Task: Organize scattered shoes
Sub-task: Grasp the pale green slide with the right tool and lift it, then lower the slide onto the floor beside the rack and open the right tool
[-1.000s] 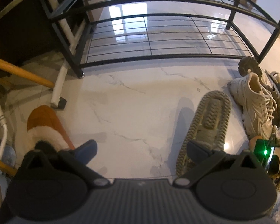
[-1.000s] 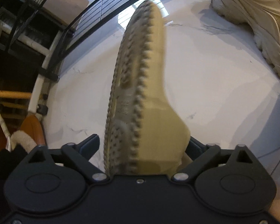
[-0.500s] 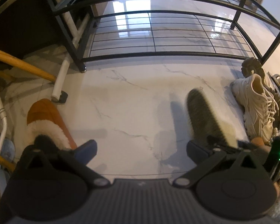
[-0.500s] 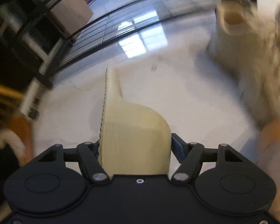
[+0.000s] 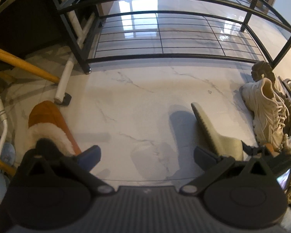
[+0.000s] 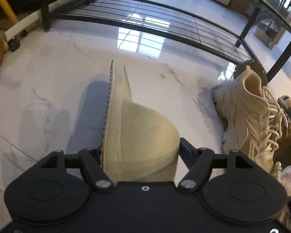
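My right gripper [image 6: 140,152] is shut on an olive slide sandal [image 6: 137,130], held on its side above the marble floor with its toothed sole facing left. The sandal also shows in the left wrist view [image 5: 213,134], just right of my left gripper [image 5: 147,155], which is open and empty above the floor. A cream lace-up sneaker [image 6: 250,116] lies on its side at the right; it also shows in the left wrist view [image 5: 265,114]. A black wire shoe rack [image 5: 164,38] stands ahead, its low shelf bare. An orange fleece-lined slipper [image 5: 46,124] lies at the left.
More shoes are piled behind the sneaker at the far right [image 5: 261,69]. A white pole on a castor [image 5: 64,89] and yellow wooden bars [image 5: 23,64] stand left of the rack. The rack's legs [image 6: 45,11] rest on the glossy floor.
My right gripper has turned the sandal from sole-facing to on edge and swung toward the rack. The left gripper has edged closer to the rack and stayed open.
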Tool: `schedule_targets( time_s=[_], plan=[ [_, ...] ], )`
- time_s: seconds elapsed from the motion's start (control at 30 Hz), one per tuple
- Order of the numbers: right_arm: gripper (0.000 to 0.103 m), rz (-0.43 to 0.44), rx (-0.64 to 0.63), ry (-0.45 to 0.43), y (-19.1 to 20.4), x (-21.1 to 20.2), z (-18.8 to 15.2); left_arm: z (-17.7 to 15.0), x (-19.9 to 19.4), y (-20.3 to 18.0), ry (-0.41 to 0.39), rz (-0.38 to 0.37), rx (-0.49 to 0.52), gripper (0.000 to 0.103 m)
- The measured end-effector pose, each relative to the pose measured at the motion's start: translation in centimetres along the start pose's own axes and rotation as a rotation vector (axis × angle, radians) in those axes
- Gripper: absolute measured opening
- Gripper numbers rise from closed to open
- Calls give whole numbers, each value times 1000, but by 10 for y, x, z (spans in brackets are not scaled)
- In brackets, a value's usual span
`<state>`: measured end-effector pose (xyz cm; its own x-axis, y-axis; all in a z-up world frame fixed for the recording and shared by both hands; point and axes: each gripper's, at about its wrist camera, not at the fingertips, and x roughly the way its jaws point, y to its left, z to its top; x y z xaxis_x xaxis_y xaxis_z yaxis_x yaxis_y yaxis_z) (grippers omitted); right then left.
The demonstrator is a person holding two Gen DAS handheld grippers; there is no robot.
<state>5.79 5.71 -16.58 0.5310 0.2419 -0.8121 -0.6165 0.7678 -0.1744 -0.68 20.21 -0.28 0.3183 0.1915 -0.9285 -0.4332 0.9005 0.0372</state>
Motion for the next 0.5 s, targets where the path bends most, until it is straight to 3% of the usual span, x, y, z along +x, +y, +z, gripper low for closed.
schedule_targets(
  time_s=[0.1, 0.3, 0.5],
  plan=[
    [92, 34, 2, -4, 11, 0, 1, 0, 0, 4, 1, 8, -17, 102],
    [98, 88, 20, 2, 15, 2, 6, 1, 0, 8, 2, 10, -42, 102],
    [98, 305, 178, 21, -1, -11, 10, 1, 0, 10, 5, 5, -45, 102]
  ],
)
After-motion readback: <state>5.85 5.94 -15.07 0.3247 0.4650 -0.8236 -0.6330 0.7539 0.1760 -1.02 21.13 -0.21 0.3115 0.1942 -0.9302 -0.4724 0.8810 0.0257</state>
